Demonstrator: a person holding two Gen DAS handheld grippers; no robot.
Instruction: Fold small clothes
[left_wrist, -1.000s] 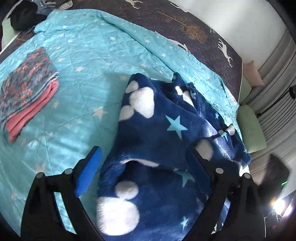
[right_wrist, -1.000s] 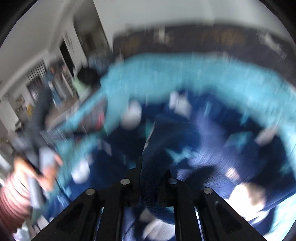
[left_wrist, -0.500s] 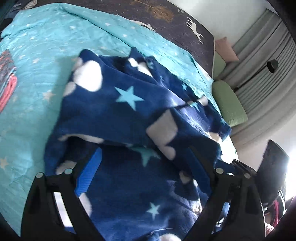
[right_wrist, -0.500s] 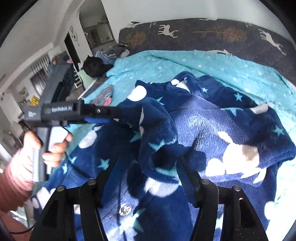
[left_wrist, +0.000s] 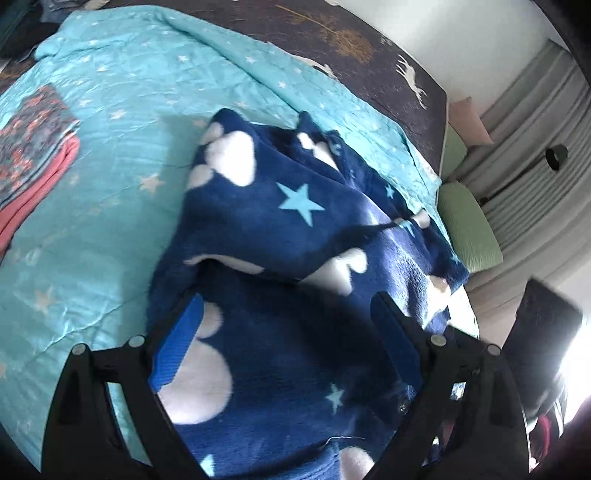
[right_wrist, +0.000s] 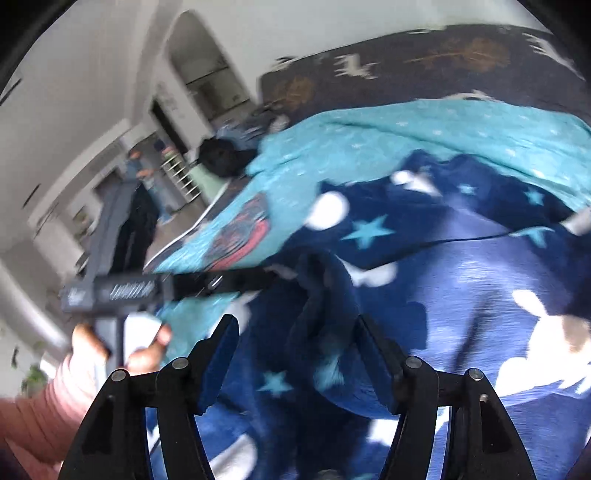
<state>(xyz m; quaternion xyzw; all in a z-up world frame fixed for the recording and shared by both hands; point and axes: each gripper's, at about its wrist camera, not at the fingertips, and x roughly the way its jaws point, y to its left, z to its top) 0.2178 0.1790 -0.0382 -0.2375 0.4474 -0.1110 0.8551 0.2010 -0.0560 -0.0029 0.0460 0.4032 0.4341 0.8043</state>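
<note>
My 2 grippers, left (left_wrist: 284, 339) and right (right_wrist: 295, 354), jaws spread, over the blue fleece (left_wrist: 288, 229), released to regrip.

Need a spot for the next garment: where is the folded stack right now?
In the left wrist view the folded stack lies at the far left edge on the teal bedspread, apart from the navy fleece garment.

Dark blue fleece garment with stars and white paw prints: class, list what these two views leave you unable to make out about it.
- Dark blue fleece garment: its near end is cut off by the bottom edge in the left wrist view; the open left gripper frames it.
- Right wrist view: motion blur smears the fleece under the open right gripper.
- Folded red and grey patterned clothes: cut off at the left edge.
</note>
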